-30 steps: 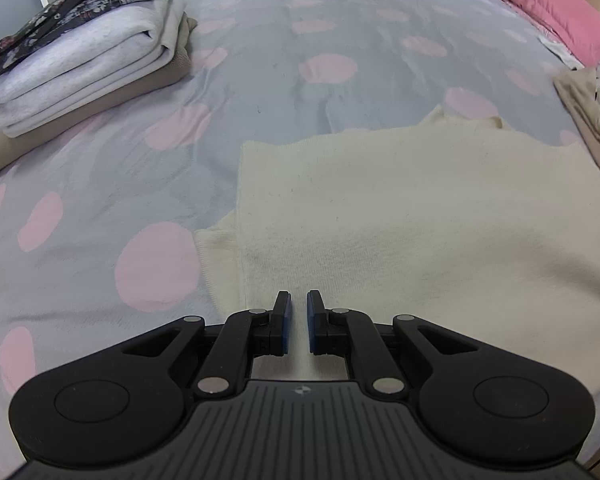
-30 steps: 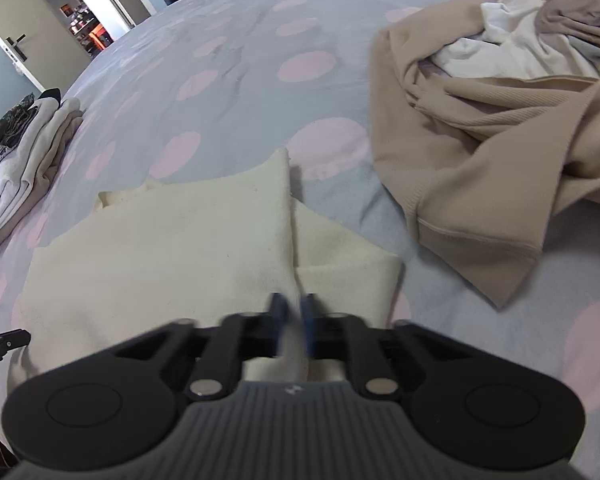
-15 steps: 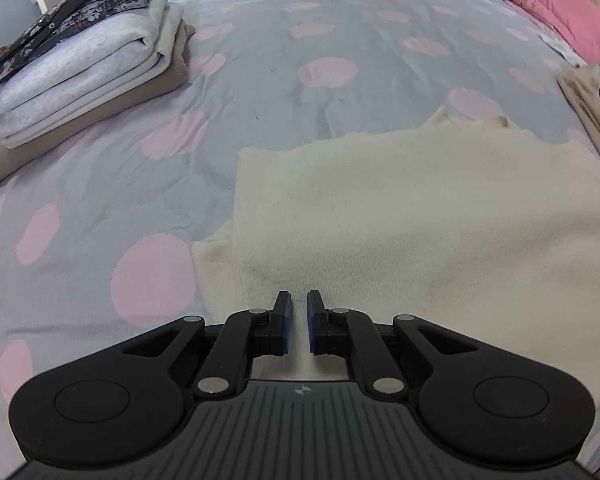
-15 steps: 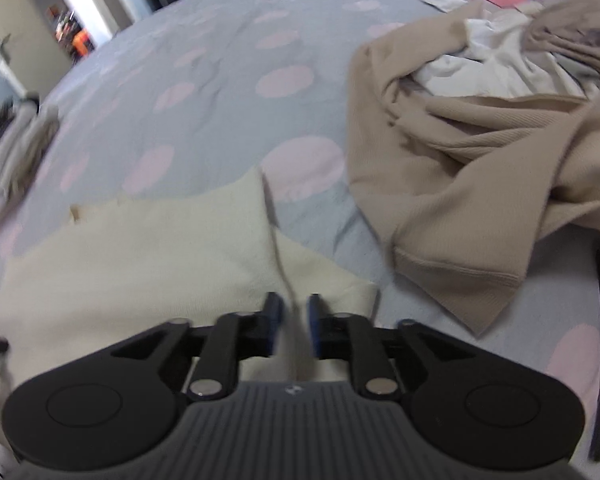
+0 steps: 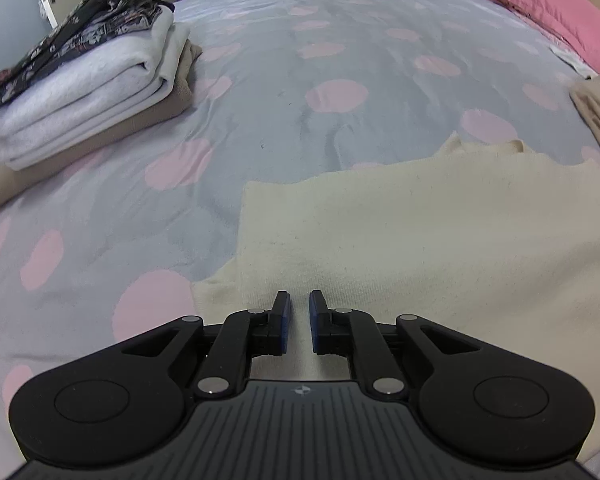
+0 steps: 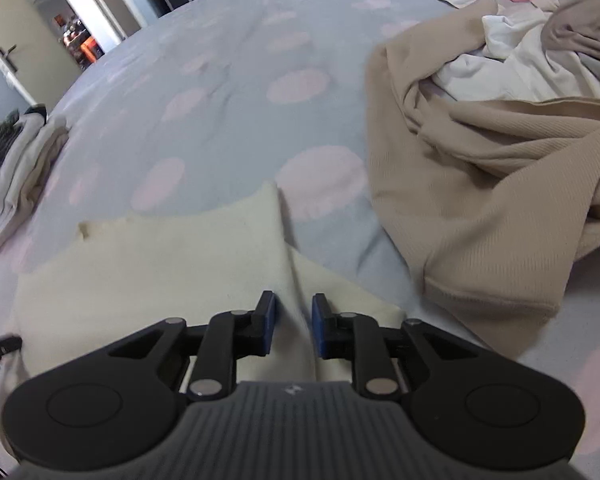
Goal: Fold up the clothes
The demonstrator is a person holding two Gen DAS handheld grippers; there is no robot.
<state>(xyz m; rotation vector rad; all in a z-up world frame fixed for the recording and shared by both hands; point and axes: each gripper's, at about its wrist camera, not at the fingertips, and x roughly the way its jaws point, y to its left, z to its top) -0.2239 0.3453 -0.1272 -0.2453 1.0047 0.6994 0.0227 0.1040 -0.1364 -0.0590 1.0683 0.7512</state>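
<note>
from the left wrist, one cream garment (image 5: 420, 240) lies flat on the bedspread (image 5: 260, 80), grey with pink dots, and fills the lower right of the view. the left gripper (image 5: 299, 306) hangs over the garment's near left part, close to its left edge. its jaws stand a narrow gap apart and have just been opening a little; cream cloth shows through the gap below them, and the blue pads (image 5: 285, 316) press on nothing. one stack of folded clothes (image 5: 80, 80) sits far left, well apart from the garment: four layers can be counted, a dark flowered piece on top, two pale grey ones, a tan one beneath. one pink pillow (image 5: 548, 8) lies at the far right, and the edge of a tan garment (image 5: 596, 120) shows at the right border. nothing lies between the gripper and the cream cloth.

from the right wrist, the same cream garment (image 6: 160, 264) spreads to the left, with a raised fold of it running straight toward the right gripper (image 6: 293, 312). its jaws stand plainly apart and have just been closing slightly; the fold lies between them, but neither blue pad (image 6: 269, 320) presses on it. to the right, one loose heap: a big tan garment (image 6: 480, 220) with white cloth (image 6: 500, 68) bunched on it, near the cream garment but apart from it. the stack (image 6: 16, 172) is blurred at the far left. a tip of the other gripper shows at the left border.
</note>
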